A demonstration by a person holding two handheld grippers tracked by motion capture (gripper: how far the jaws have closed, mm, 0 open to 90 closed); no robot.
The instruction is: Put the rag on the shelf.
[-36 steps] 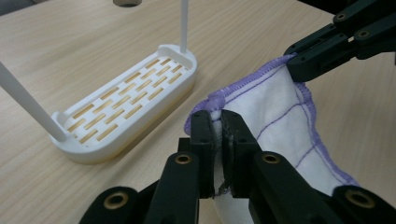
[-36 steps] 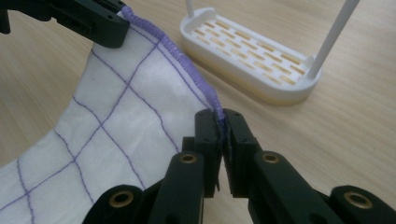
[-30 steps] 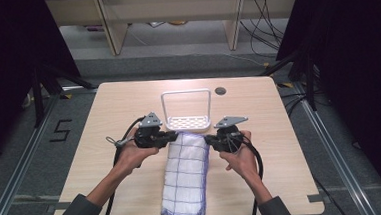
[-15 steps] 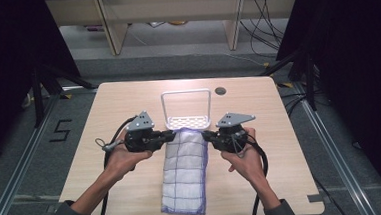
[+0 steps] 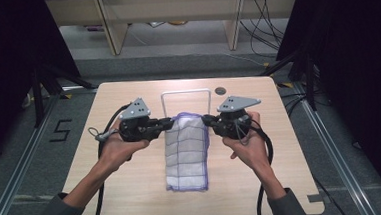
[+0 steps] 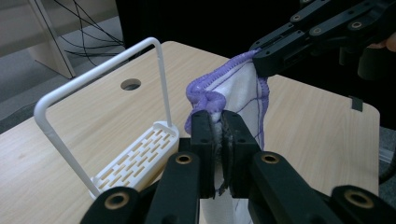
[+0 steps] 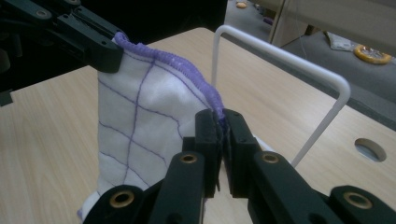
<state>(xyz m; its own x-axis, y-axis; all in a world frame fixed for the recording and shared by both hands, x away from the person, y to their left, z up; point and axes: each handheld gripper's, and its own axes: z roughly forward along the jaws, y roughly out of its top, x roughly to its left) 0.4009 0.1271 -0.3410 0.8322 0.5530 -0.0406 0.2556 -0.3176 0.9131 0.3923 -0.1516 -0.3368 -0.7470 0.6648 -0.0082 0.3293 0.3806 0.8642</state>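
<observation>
A white cloth with purple grid lines and a purple hem (image 5: 186, 150) hangs by its far edge between the two grippers, its near end still resting on the table. My left gripper (image 5: 170, 122) is shut on the cloth's far left corner (image 6: 211, 103). My right gripper (image 5: 205, 120) is shut on the far right corner (image 7: 218, 112). The top hem (image 7: 175, 60) stretches between them. Just behind the cloth stands a white wire rack (image 5: 186, 93) with a tall hoop (image 6: 98, 70) and a slotted base (image 6: 140, 156).
The light wooden table (image 5: 293, 181) has a round cable hole (image 5: 220, 90) behind the rack. Dark frame rails (image 5: 12, 168) run along both sides. Shelving legs and cables (image 5: 253, 13) lie on the floor beyond the far edge.
Both grippers have risen together, lifting the cloth's far edge off the table. More of the cloth now hangs upright in front of the rack.
</observation>
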